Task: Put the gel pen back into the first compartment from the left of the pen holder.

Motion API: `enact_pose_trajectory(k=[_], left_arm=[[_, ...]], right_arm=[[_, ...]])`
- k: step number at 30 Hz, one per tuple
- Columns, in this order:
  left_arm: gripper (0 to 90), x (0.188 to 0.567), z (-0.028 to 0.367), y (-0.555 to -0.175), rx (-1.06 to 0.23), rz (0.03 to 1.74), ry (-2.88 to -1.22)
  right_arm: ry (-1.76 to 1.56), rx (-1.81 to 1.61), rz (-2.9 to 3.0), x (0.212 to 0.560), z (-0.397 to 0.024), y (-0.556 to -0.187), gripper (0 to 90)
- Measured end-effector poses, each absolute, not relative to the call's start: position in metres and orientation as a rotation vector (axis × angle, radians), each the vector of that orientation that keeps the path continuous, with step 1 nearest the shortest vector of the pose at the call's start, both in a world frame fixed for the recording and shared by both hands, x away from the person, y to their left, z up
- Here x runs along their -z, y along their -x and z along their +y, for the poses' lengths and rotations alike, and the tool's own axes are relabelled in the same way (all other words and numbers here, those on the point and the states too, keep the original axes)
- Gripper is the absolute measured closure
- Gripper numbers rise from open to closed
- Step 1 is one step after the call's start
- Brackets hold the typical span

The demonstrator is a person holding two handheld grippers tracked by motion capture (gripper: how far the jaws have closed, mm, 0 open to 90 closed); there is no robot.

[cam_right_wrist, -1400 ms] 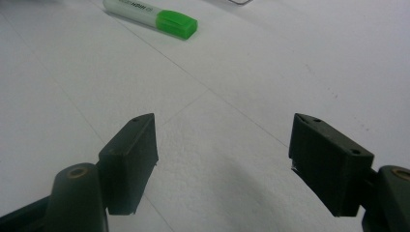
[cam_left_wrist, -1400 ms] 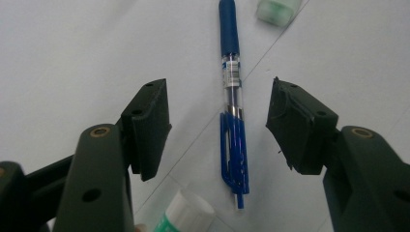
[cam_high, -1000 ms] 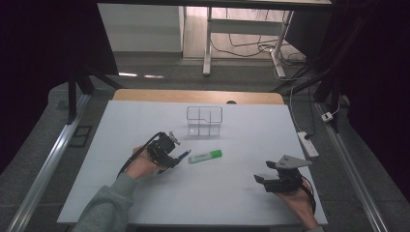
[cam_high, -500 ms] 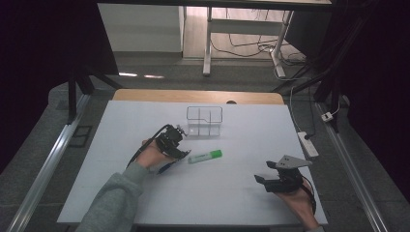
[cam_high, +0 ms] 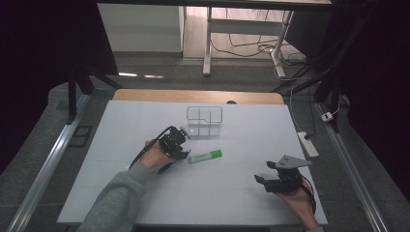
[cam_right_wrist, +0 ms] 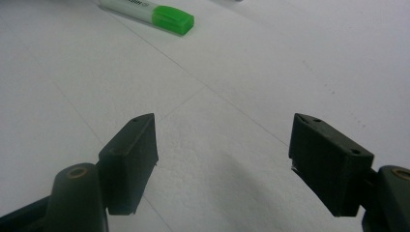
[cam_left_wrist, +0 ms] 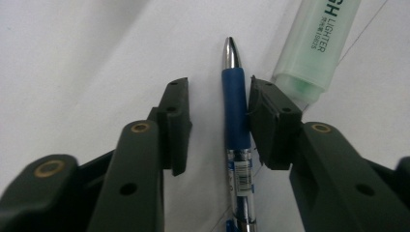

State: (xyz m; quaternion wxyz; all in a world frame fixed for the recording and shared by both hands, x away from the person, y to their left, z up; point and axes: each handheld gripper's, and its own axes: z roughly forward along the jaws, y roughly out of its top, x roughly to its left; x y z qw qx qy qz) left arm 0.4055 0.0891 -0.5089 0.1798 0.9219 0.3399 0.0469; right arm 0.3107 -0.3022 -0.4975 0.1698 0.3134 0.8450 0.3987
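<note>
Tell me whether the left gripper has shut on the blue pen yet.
Not yet. The left gripper has just been closing around the blue pen: one pad touches it, but a gap remains at the other.

**Count of what sits on the table**

One blue pen (cam_left_wrist: 236, 104) lies on the white table (cam_high: 121, 193). One green highlighter (cam_high: 205, 156) lies at about 2 o'clock from the pen in the left gripper view. One clear box (cam_high: 204, 121), divided into compartments, stands at roughly 12 o'clock from the highlighter in the high view. Two grippers are there: a left gripper (cam_high: 178, 146) and a right gripper (cam_high: 267, 180). One white power strip (cam_high: 307, 143) lies off the table at 3 o'clock.
</note>
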Motion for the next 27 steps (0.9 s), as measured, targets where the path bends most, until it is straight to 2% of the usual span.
enact_pose_trajectory(k=[5,11,27], left_arm=[[71.7,0.5074,0.0841,-0.4041,-0.125,0.962,-2.624],[78.0,0.5074,0.0847,-0.4064,-0.102,0.991,-2.61],[79.6,0.5029,0.0867,-0.4035,-0.163,0.965,-2.606]], right_arm=[[-0.884,-1.136,2.4,0.4975,-0.3012,-0.3105,24.9],[-0.888,-1.134,2.395,0.4968,-0.3022,-0.3102,25.0],[-0.891,-1.137,2.392,0.4972,-0.3036,-0.3105,25.0]])
